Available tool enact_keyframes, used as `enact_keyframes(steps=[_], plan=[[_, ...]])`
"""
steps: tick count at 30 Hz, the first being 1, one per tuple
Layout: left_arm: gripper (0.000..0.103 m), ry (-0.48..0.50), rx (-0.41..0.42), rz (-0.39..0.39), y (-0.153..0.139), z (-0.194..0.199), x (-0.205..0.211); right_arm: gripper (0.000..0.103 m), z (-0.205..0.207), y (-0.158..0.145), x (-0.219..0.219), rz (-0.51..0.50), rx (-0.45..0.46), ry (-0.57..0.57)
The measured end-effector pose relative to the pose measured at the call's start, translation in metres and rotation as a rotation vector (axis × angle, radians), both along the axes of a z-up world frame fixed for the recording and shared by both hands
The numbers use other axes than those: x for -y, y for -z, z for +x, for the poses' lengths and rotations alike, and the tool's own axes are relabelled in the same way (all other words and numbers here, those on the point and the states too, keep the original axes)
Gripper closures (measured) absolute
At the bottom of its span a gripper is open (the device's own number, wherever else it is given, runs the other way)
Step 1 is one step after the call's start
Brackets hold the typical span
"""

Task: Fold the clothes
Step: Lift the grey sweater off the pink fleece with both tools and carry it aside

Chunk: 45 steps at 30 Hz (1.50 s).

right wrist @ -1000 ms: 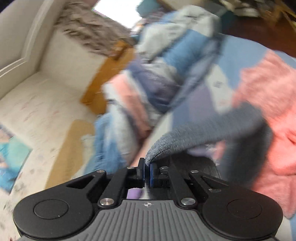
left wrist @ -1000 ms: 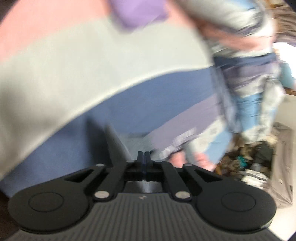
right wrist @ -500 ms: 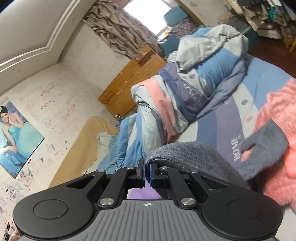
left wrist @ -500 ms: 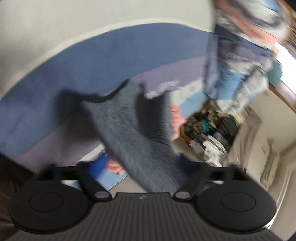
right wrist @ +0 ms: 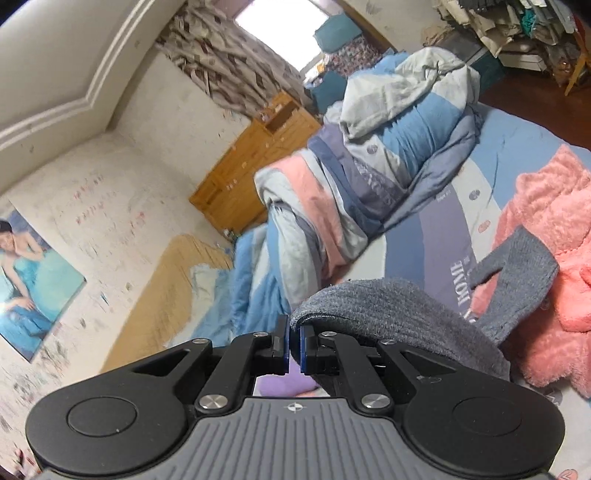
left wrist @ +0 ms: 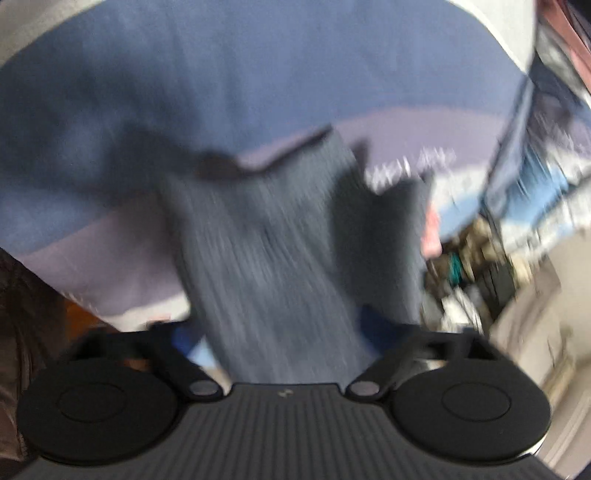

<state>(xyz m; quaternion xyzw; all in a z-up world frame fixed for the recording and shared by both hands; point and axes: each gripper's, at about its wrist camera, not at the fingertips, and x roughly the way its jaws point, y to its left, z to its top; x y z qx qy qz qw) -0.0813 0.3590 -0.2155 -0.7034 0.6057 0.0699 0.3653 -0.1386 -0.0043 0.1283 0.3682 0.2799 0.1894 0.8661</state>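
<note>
A grey knit garment (right wrist: 399, 314) hangs from my right gripper (right wrist: 293, 345), which is shut on its edge and holds it above the bed. Its loose end (right wrist: 517, 266) trails toward a pink fluffy garment (right wrist: 546, 236) on the bed. In the blurred left wrist view the same grey knit (left wrist: 273, 258) passes between the spread jaws of my left gripper (left wrist: 273, 332), which is open. The knit drapes down over the blue and lilac bedsheet (left wrist: 221, 92).
A rumpled striped duvet (right wrist: 369, 147) is piled on the bed. A purple cloth (right wrist: 284, 384) lies below the right gripper. A wooden dresser (right wrist: 258, 158) stands by the wall. Cluttered shelves (right wrist: 509, 29) and dark floor are at the far right.
My left gripper went from shut to wide open, and the grey knit now lies between its jaws. My right gripper lifted the knit's edge up and tilted toward the room.
</note>
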Motion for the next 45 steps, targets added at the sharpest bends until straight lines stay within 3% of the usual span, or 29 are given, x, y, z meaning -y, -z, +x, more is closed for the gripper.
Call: enact_keyframes(steps=[1,5,7,10,14,17,19,23,26,27,29,33,35,38,40,42,45], plan=[[0.097,-0.003,0.001,0.026,-0.005,0.004,-0.003,0.098,-0.003,-0.003,0.005,0.011,0.010,0.003],[0.097,-0.116,0.121,0.130,-0.033,0.020,-0.035,0.098,-0.005,-0.012,0.016,0.051,0.044,-0.006],[0.097,-0.223,0.181,0.115,-0.047,0.029,-0.060,0.098,0.000,-0.011,0.019,0.071,0.041,0.006],[0.097,-0.295,0.281,0.138,-0.088,0.057,-0.106,0.098,0.012,-0.007,0.021,0.108,0.029,0.027],[0.097,-0.261,0.413,0.205,-0.163,0.121,-0.151,0.098,0.059,-0.011,0.023,0.177,0.053,0.057],[0.097,-0.251,0.511,0.233,-0.246,0.168,-0.184,0.102,0.104,-0.052,0.030,0.260,0.214,0.075],[0.097,-0.242,0.580,0.286,-0.301,0.194,-0.205,0.102,0.129,-0.096,0.033,0.257,0.340,0.063],[0.096,-0.192,0.693,0.394,-0.368,0.213,-0.211,0.098,0.157,-0.147,0.028,0.170,0.342,0.070],[0.096,-0.155,0.743,0.454,-0.378,0.212,-0.209,0.092,0.152,-0.126,0.011,0.067,0.293,0.004],[0.096,-0.147,0.754,0.460,-0.376,0.210,-0.209,0.086,0.150,-0.107,0.003,0.023,0.246,-0.010],[0.096,-0.133,0.769,0.476,-0.378,0.203,-0.215,0.085,0.146,-0.063,-0.013,-0.035,0.140,-0.041],[0.096,-0.044,0.808,0.569,-0.399,0.171,-0.230,0.085,0.132,0.034,-0.037,0.047,-0.107,-0.103],[0.096,0.020,0.825,0.574,-0.413,0.153,-0.233,0.085,0.126,0.059,-0.053,0.044,-0.170,-0.134],[0.096,0.119,0.840,0.552,-0.421,0.136,-0.228,0.082,0.126,0.057,-0.076,-0.091,-0.126,-0.195],[0.096,0.200,0.857,0.548,-0.427,0.125,-0.220,0.062,0.131,0.044,-0.087,-0.197,-0.041,-0.254],[0.096,0.280,0.872,0.548,-0.435,0.113,-0.211,0.048,0.138,0.033,-0.088,-0.233,0.036,-0.312],[0.096,0.415,0.893,0.568,-0.448,0.094,-0.192,0.041,0.151,0.017,-0.088,-0.295,0.113,-0.405]])
